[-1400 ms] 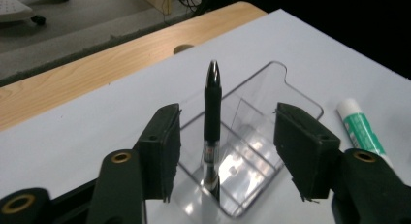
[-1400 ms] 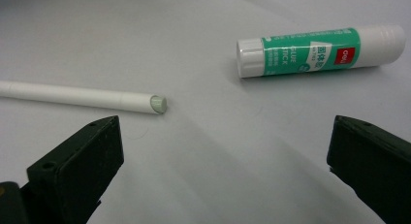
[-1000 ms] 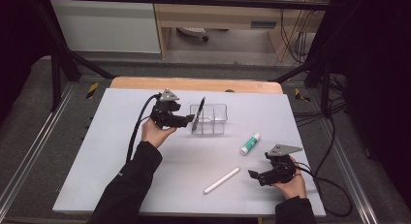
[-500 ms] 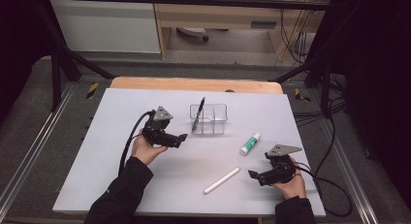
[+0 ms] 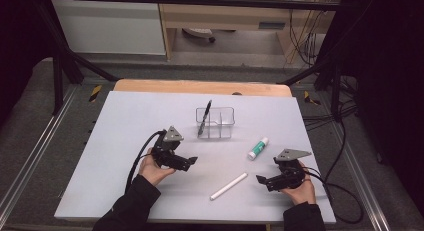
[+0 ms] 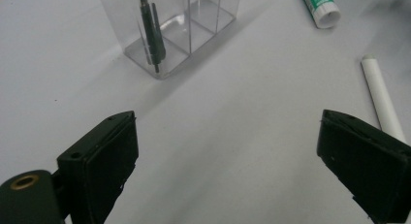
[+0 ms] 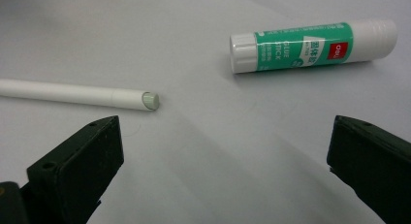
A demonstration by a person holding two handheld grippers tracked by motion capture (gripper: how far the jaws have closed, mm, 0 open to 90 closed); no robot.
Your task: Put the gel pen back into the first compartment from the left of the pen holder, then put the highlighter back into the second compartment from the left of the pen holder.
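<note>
**Pen in the clear box, both grippers empty**

A big white table (image 5: 125, 141) sits in a dim room, with a wooden edge at its far side and black cables trailing off to the right. Near the middle of the far half stands a small clear box (image 5: 222, 122) with thin walls that split it into parts. A dark pen (image 5: 204, 118) stands in the left end part of the box. It leans a little, and its top sticks out above the rim. In the left gripper view the pen (image 6: 151, 35) shows through the clear box (image 6: 203, 20), with its tip down on the bottom.

The left gripper (image 5: 189, 162) is held low over the table, near the box but apart from it, on the side closer to the person. Its jaws have just been opening and now stand wide. There is only bare table between them, so it holds nothing.

The right gripper (image 5: 260, 180) is near the front right of the table. Its jaws are wide apart too, and nothing is between them.

A white stick (image 5: 228, 186) lies flat between the two grippers. In the right gripper view its end (image 7: 150, 100) is close to one jaw but does not touch it. A green and white glue stick (image 5: 258, 148) lies on its side just past the right gripper, apart from the white stick.
</note>
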